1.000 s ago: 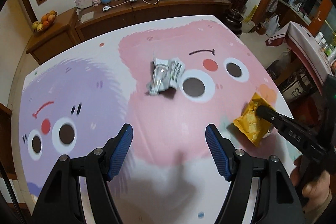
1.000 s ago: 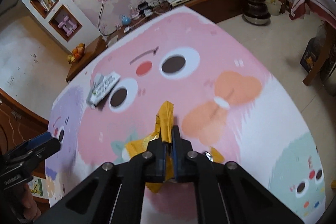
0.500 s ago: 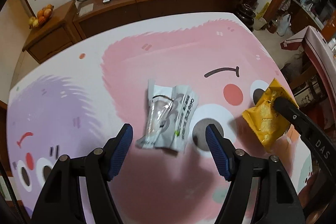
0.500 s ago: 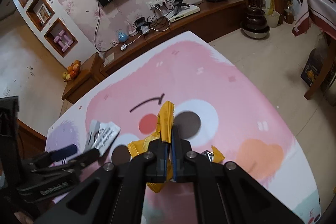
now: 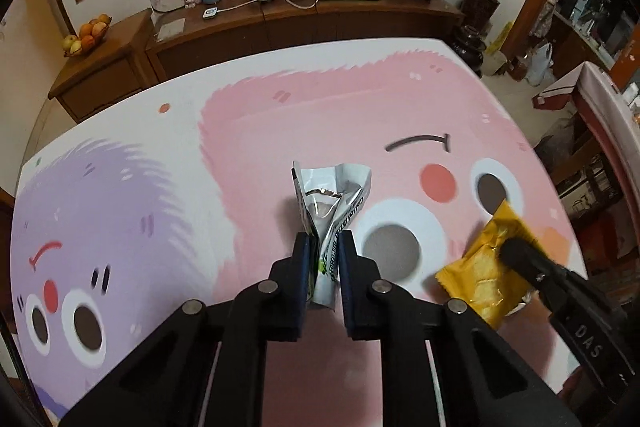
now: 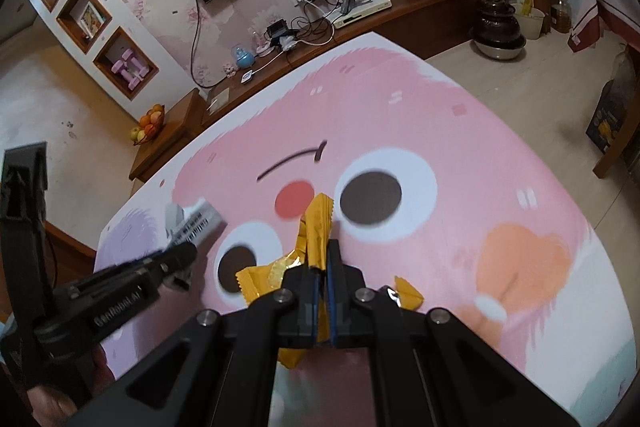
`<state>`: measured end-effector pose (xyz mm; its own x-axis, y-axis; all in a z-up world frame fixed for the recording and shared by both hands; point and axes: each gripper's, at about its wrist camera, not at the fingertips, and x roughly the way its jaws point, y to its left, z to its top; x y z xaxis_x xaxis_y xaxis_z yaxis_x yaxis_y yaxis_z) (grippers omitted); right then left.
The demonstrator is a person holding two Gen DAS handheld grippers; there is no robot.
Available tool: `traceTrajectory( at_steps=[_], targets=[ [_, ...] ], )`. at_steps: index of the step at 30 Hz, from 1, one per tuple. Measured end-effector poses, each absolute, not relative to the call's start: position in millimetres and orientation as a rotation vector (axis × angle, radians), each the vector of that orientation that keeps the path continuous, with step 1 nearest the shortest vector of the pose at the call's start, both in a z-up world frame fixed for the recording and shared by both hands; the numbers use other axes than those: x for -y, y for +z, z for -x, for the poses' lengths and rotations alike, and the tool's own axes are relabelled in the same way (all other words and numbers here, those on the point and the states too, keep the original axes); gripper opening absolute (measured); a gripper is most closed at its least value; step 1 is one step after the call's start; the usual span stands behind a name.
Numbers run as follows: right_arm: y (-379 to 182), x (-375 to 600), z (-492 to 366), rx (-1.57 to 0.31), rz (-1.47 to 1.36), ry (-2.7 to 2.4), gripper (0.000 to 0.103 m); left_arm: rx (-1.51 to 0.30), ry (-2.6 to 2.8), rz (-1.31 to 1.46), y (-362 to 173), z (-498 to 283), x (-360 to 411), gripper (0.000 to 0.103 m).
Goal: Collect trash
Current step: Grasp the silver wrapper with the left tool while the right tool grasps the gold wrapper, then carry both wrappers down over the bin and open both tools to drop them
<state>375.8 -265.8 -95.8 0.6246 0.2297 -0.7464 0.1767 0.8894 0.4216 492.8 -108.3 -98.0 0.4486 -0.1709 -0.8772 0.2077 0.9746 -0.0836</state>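
Left wrist view | left gripper (image 5: 324, 247) clamped on crumpled silver foil wrapper (image 5: 332, 203), over pink cartoon tablecloth (image 5: 256, 131) | right gripper (image 6: 322, 267) pinching yellow foil snack packet (image 6: 316, 231), at wrapper's 4 o'clock

You have a crumpled silver wrapper (image 5: 334, 205) standing upright above the tabletop's (image 5: 248, 131) pink face, and a creased yellow packet (image 5: 486, 273) to its right, over the face's cheek.

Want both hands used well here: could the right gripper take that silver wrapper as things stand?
Probably not: the right gripper is shut on the yellow wrapper, and the left gripper already pinches the silver wrapper.
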Motion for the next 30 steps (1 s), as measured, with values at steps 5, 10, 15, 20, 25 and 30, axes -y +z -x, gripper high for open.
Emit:
traceTrajectory(
  at_steps=[5, 10, 15, 20, 25, 30],
  targets=[
    [-81.7, 267.1, -335.4, -0.884, -0.525, 0.069, 0.002, -1.064, -0.261, -0.012, -69.0, -438.5, 97.7, 0.011],
    [-61.3, 267.5, -283.5, -0.857, -0.572, 0.107, 0.001, -1.043, -0.297, 0.001, -35.6, -366.1, 86.5, 0.011],
    [-34.4, 259.5, -217.2, -0.819, -0.584, 0.160, 0.001, -1.000, -0.348, 0.022, -4.2, -281.1, 77.8, 0.011],
    [-11.8, 251.5, -148.2, -0.778, -0.585, 0.203, 0.001, -0.955, -0.384, 0.026, 12.1, -202.0, 73.4, 0.011],
    [-0.4, 246.4, -76.9, -0.753, -0.605, 0.232, 0.001, -0.926, -0.404, 0.051, 12.6, -130.0, 72.0, 0.011],
    [-6.9, 241.4, -14.1, -0.765, -0.590, 0.222, 0.001, -0.923, -0.429, 0.040, -2.4, -66.7, 76.9, 0.011]
  ],
)
